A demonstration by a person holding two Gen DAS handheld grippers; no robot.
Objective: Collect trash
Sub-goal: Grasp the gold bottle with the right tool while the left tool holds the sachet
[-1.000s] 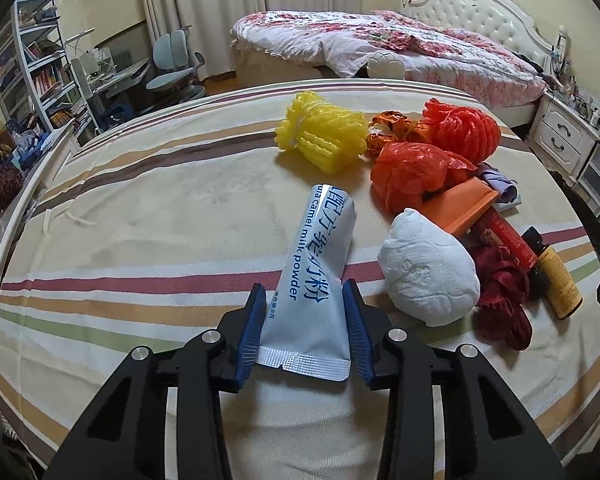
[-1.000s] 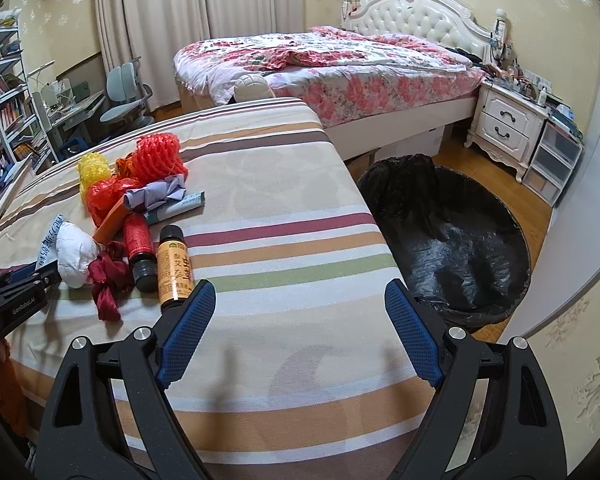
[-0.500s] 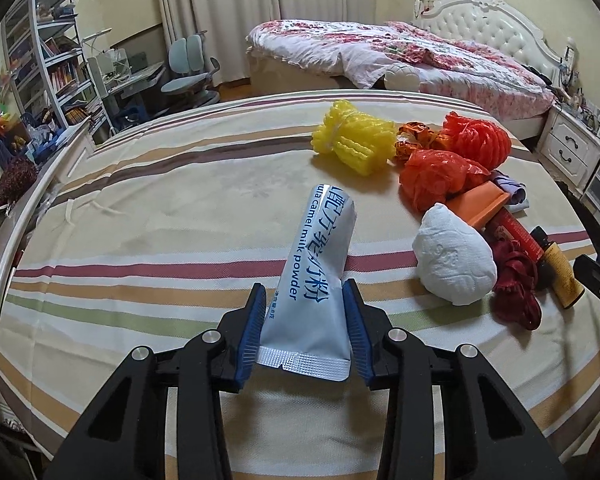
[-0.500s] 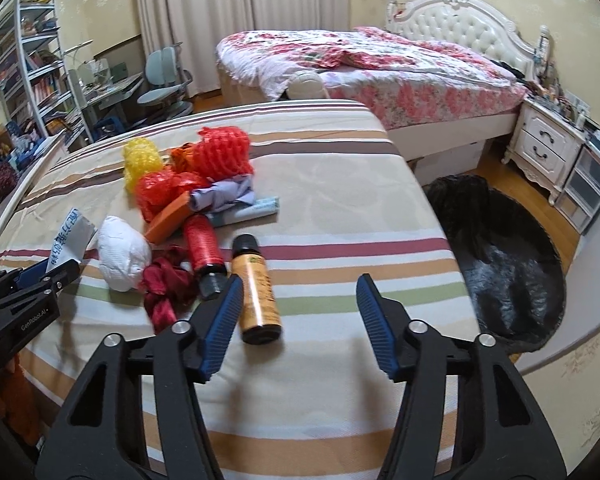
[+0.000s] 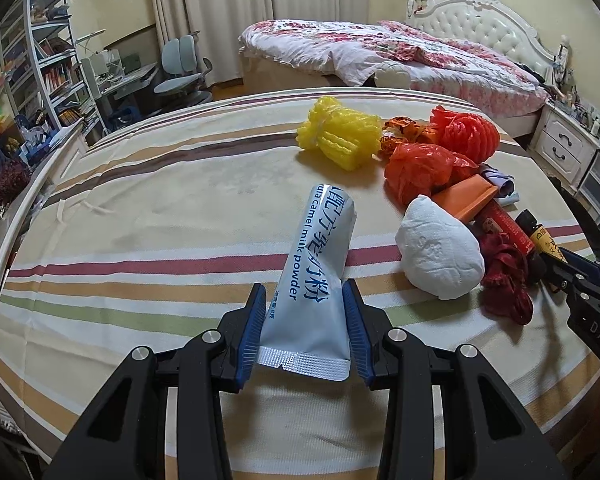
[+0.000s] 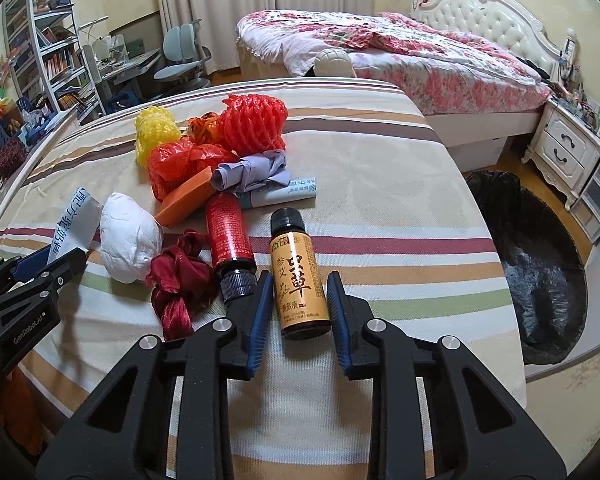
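Observation:
My left gripper (image 5: 304, 292) is shut on a silver-blue milk powder sachet (image 5: 320, 248), which sticks up over the striped table (image 5: 140, 220). My right gripper (image 6: 297, 280) straddles an orange bottle with a black cap (image 6: 294, 256) that lies on the cloth. Its jaws are closing, and the blue pads meet the bottle's sides. A pile of trash lies just left of the bottle: a red bottle (image 6: 228, 228), a dark red ribbon (image 6: 180, 276), a white paper wad (image 6: 128, 236), an orange carton (image 6: 188, 196), and red (image 6: 252, 124) and yellow (image 6: 156, 132) foam nets.
A bin lined with a black bag (image 6: 540, 264) stands on the floor off the table's right edge. A bed (image 6: 400, 52) and a white nightstand (image 6: 568, 152) lie beyond. Shelves and a desk chair (image 6: 180, 60) stand at the back left.
My right gripper swung left from the bin side to the orange bottle and its jaws narrowed around it. The left gripper kept its hold on the sachet and barely moved.

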